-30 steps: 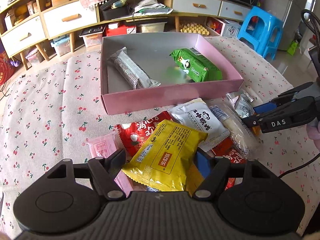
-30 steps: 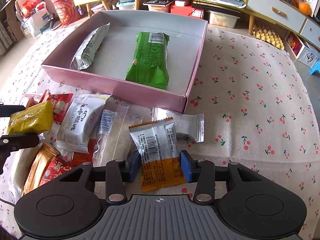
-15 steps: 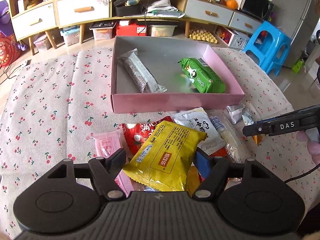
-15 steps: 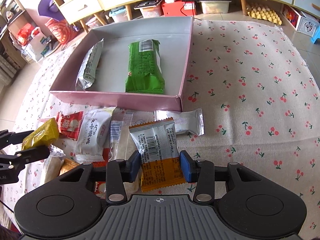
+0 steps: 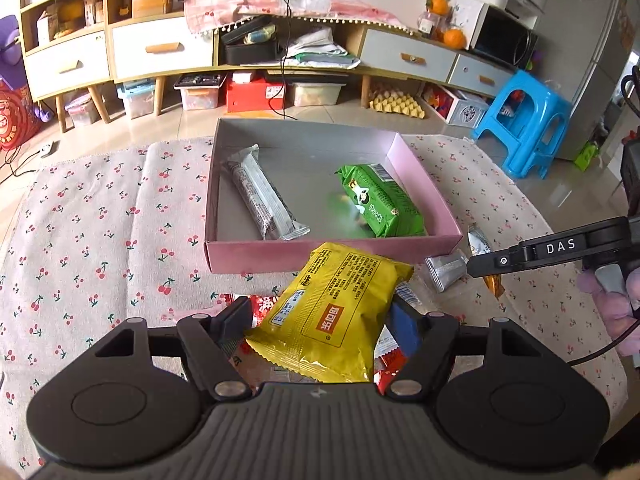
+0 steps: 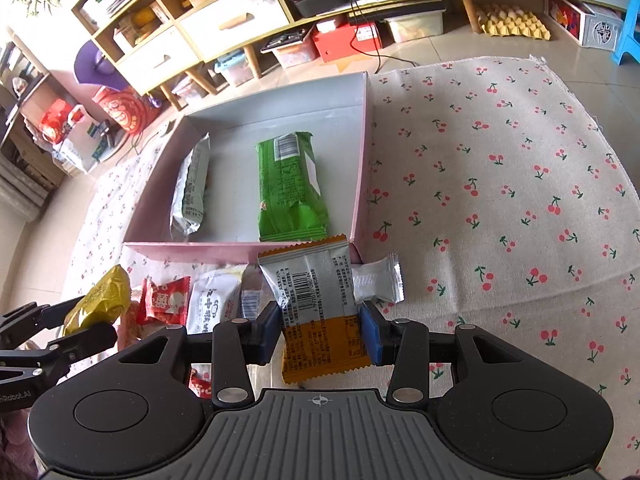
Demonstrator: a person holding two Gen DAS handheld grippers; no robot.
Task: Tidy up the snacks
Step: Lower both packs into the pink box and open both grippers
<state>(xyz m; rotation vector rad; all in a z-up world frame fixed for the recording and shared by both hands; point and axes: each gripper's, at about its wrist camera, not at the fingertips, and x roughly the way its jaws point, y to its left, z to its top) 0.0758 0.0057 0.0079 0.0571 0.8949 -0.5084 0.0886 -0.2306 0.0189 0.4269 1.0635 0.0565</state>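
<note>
My left gripper (image 5: pixel 320 320) is shut on a yellow snack packet (image 5: pixel 332 312), lifted just in front of the pink box (image 5: pixel 280 254). In the right wrist view my right gripper (image 6: pixel 320 330) is shut on a silver and orange packet (image 6: pixel 316 304), held near the box's front right corner (image 6: pixel 356 246). Inside the box lie a green packet (image 6: pixel 290 184) and a silver bar (image 6: pixel 192 192). The left gripper (image 6: pixel 76 326) with the yellow packet (image 6: pixel 102 300) shows at the right wrist view's left edge. The right gripper's finger (image 5: pixel 548 250) crosses the left wrist view's right side.
Loose snacks lie on the cherry-print cloth (image 6: pixel 500 200) before the box: red packets (image 6: pixel 166 300), a white packet (image 6: pixel 212 304) and a small silver packet (image 6: pixel 378 280). Shelves and drawers (image 5: pixel 160 48) stand behind. A blue stool (image 5: pixel 524 124) is at the far right.
Both grippers have risen with their packets and rolled. The yellow packet now hangs above the loose pile, nearer the box front. The silver-orange packet has moved up against the box's corner.
</note>
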